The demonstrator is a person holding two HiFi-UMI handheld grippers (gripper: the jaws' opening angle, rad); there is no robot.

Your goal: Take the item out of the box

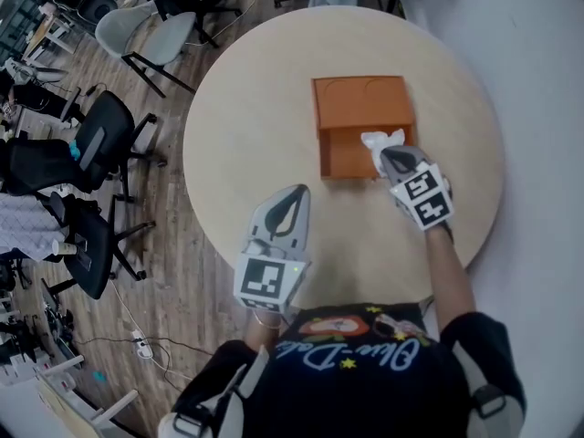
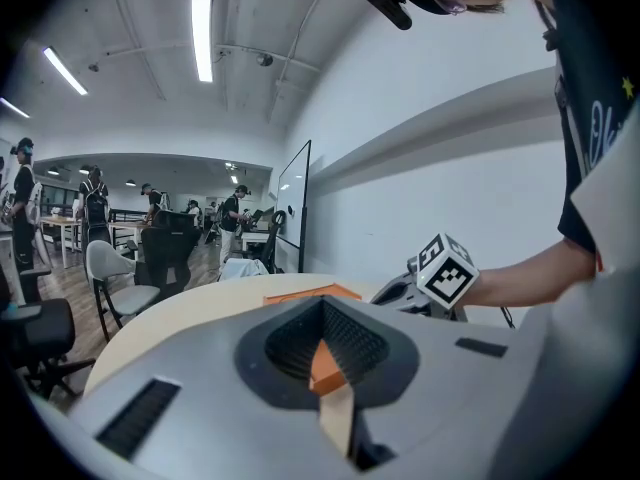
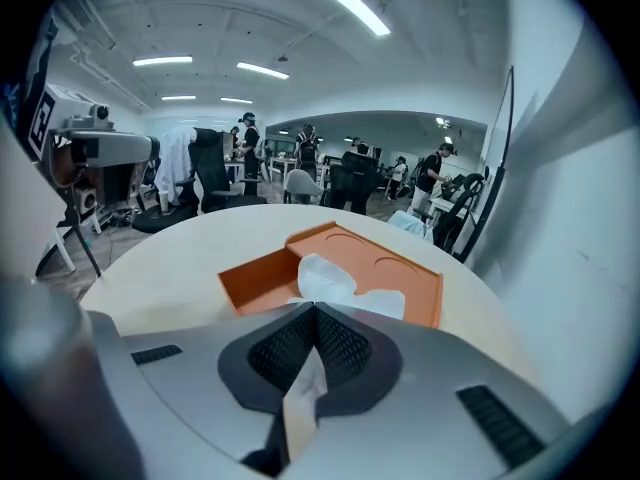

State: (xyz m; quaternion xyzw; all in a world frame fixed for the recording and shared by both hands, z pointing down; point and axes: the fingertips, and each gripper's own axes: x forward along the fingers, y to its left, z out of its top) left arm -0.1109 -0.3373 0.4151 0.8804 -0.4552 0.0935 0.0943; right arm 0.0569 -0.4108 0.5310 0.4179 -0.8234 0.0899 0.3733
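An open orange box (image 1: 360, 126) lies in the middle of the round table (image 1: 246, 108), its lid folded back on the far side. A crumpled white item (image 1: 381, 139) sticks up at the box's near right corner. My right gripper (image 1: 389, 159) is shut on this white item, which bunches out beyond the jaws over the box tray (image 3: 255, 278) in the right gripper view (image 3: 330, 283). My left gripper (image 1: 290, 201) hovers over the table's near left part, apart from the box, shut with nothing held. The left gripper view shows the box (image 2: 300, 293) and the right gripper (image 2: 400, 293) ahead.
Black and grey office chairs (image 1: 100, 144) stand on the wooden floor left of the table. A pale wall or floor area runs along the right. Several people stand among desks far back in both gripper views (image 2: 90, 208).
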